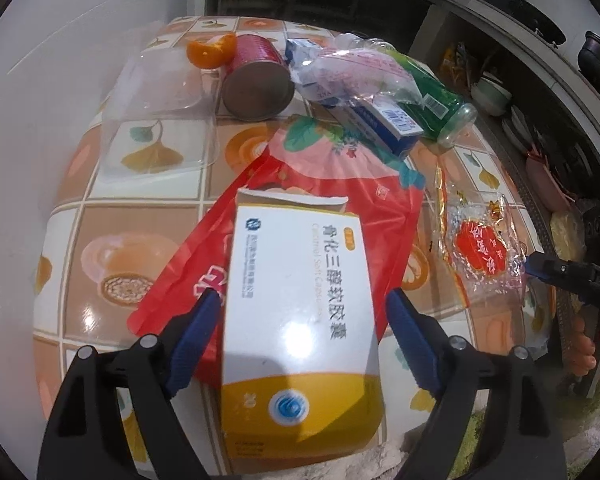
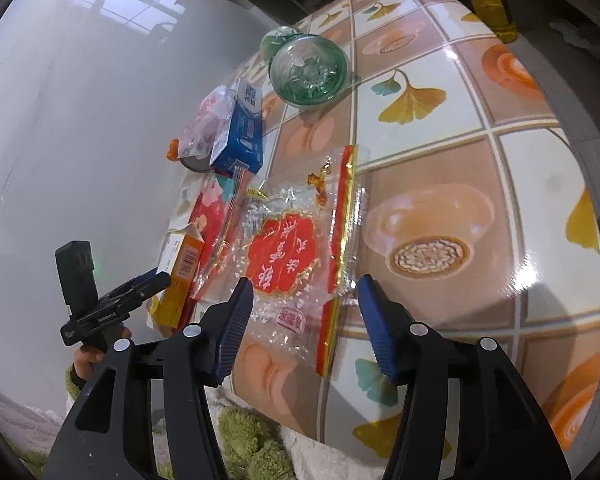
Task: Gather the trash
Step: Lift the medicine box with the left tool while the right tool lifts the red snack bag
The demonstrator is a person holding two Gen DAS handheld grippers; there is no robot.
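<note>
A white and yellow medicine box [image 1: 300,300] lies on a red pouch [image 1: 332,184] on the tiled table. My left gripper [image 1: 302,304] stands open astride the box, with a small gap at each blue pad. In the right wrist view a clear wrapper with a red label [image 2: 292,252] lies flat between the fingers of my right gripper [image 2: 304,286], which is open and not pressing on it. The same wrapper [image 1: 480,248] shows at the right of the left wrist view, with the right gripper [image 1: 534,268] at its edge. The left gripper [image 2: 140,284] sits by the box [image 2: 180,276].
Farther back lie a pink can [image 1: 256,80], orange peel [image 1: 210,52], a clear plastic tub [image 1: 160,112], a blue carton [image 1: 380,120], a crumpled bag [image 1: 352,68] and a green bottle [image 1: 432,96]. A white wall borders the table. An oil bottle [image 2: 492,8] stands at the far edge.
</note>
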